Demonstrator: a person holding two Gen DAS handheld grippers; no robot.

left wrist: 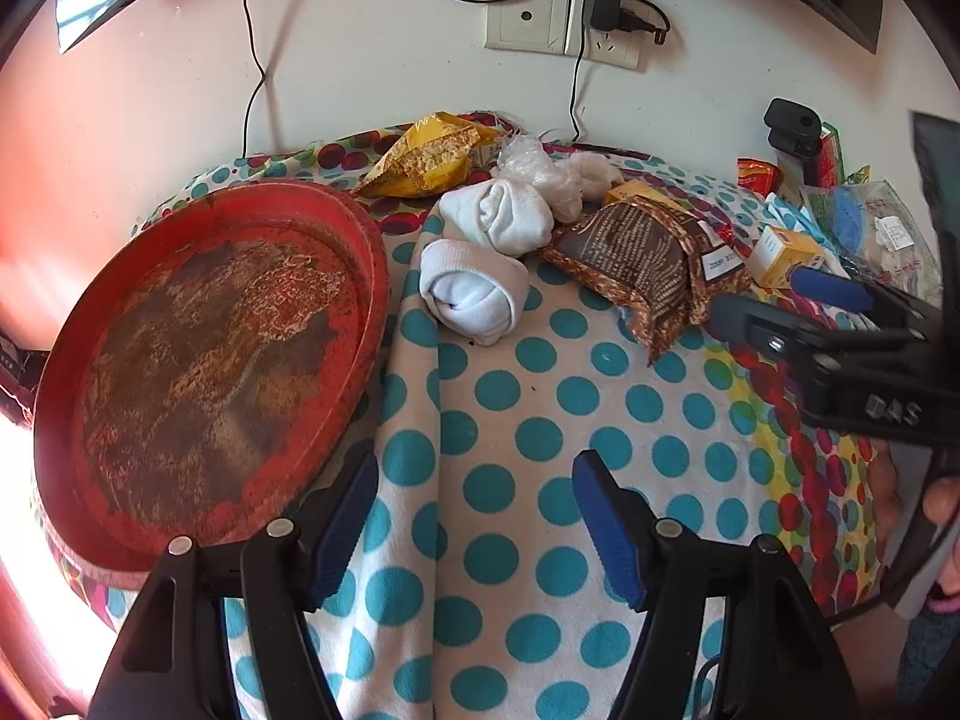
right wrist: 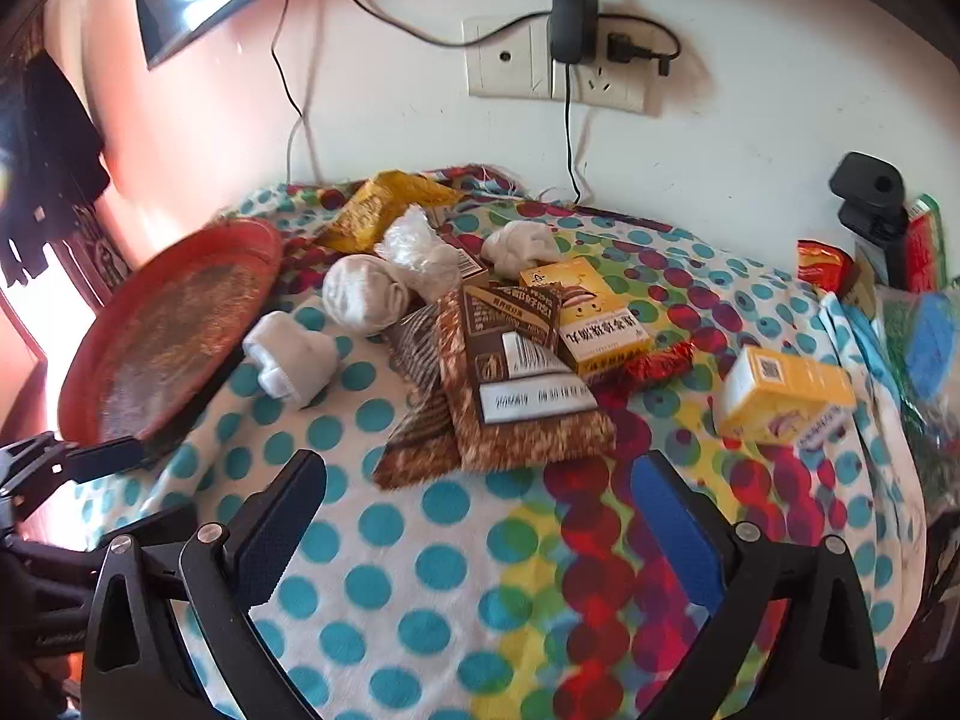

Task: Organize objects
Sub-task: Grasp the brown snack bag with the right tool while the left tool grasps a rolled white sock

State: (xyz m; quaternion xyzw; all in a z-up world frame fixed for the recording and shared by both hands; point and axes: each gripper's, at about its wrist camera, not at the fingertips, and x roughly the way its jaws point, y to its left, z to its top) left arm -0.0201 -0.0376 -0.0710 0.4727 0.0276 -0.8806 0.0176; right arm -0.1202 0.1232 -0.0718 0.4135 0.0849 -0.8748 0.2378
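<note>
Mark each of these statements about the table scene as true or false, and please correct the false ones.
1. The red tray has nothing lying in it. True.
2. The left gripper is shut on a rolled white sock. False: it is open and holds nothing; the rolled white sock lies on the dotted cloth ahead of it.
3. The brown snack packet lies partly over a yellow box. True.
4. The right gripper is shut on a yellow box. False: it is open and empty above the cloth.
5. A black charger is plugged into the wall socket. True.
</note>
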